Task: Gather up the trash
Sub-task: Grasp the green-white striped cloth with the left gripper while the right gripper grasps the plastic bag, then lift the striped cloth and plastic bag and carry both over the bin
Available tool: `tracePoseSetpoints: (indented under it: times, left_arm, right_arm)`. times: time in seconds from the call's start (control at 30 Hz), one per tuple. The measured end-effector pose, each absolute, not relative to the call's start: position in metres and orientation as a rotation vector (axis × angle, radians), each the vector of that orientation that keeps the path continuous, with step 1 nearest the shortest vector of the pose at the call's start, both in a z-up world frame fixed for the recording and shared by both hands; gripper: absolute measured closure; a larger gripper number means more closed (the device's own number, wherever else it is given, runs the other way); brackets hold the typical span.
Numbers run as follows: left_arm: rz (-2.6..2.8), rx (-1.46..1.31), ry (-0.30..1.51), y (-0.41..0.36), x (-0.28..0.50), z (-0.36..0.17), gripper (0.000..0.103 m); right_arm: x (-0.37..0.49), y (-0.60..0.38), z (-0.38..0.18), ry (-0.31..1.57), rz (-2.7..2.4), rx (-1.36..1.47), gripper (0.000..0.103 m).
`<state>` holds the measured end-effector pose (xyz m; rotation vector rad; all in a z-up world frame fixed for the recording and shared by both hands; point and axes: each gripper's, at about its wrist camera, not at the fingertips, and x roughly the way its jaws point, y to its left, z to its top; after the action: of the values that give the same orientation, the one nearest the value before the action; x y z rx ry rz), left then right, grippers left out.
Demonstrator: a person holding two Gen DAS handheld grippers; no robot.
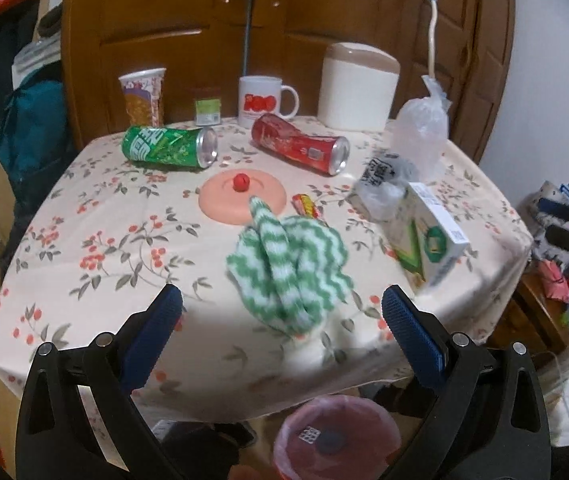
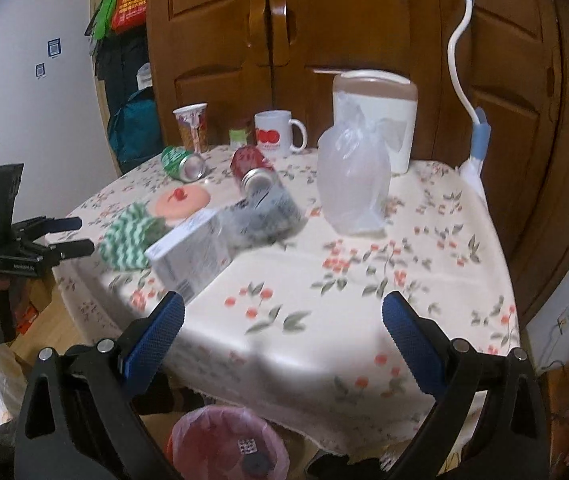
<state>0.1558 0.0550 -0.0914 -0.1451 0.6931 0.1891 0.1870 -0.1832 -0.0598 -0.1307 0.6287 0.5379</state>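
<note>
A green can [image 1: 170,147] and a red can [image 1: 300,145] lie on their sides on the floral tablecloth [image 1: 104,264]. A white and green carton [image 1: 430,232], a crumpled printed plastic bag [image 1: 384,184], a clear plastic bag [image 1: 420,128] and a small candy wrapper [image 1: 305,205] lie to the right. A green and white cloth [image 1: 288,268] lies in front of my left gripper [image 1: 282,312], which is open and empty. My right gripper [image 2: 283,316] is open and empty above the table's near edge, close to the carton [image 2: 190,252]. A pink-lined bin [image 2: 230,444] stands below the table edge.
A pink lid [image 1: 242,200], a paper cup [image 1: 143,96], a white mug [image 1: 262,101], a small green box [image 1: 207,111] and a white jar with a brown lid [image 1: 358,84] sit further back. Wooden cupboard doors [image 2: 324,20] stand behind. The left gripper shows in the right wrist view [image 2: 64,236].
</note>
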Motion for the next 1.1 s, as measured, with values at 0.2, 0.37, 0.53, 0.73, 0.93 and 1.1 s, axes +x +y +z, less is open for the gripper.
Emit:
tracePoseSetpoints:
  times: [0.2, 0.37, 0.53, 0.73, 0.93, 1.1]
  left_arm:
    - [0.163, -0.164, 0.724, 0.06, 0.174, -0.099, 0.012]
    - [0.14, -0.205, 0.748, 0.067, 0.186, -0.11, 0.035]
    - [0.126, -0.215, 0.75, 0.065, 0.196, -0.111, 0.058]
    - [0.112, -0.237, 0.763, 0.071, 0.202, -0.115, 0.086]
    - [0.101, -0.27, 0.747, 0.078, 0.198, -0.115, 0.092]
    - [0.097, -0.299, 0.703, 0.08, 0.185, -0.106, 0.093]
  right_arm:
    - [0.219, -0.178, -0.053, 0.621, 0.518, -0.116, 0.005]
    - [0.256, -0.17, -0.048, 0.616, 0.488, -0.109, 0.005]
    - [0.294, -0.162, -0.047, 0.62, 0.437, -0.115, 0.005]
    - [0.346, -0.155, -0.06, 0.675, 0.388, -0.084, 0.005]
    - [0.379, -0.146, -0.077, 0.715, 0.383, -0.073, 0.005]
    - [0.397, -0.137, -0.086, 0.738, 0.391, -0.051, 0.005]
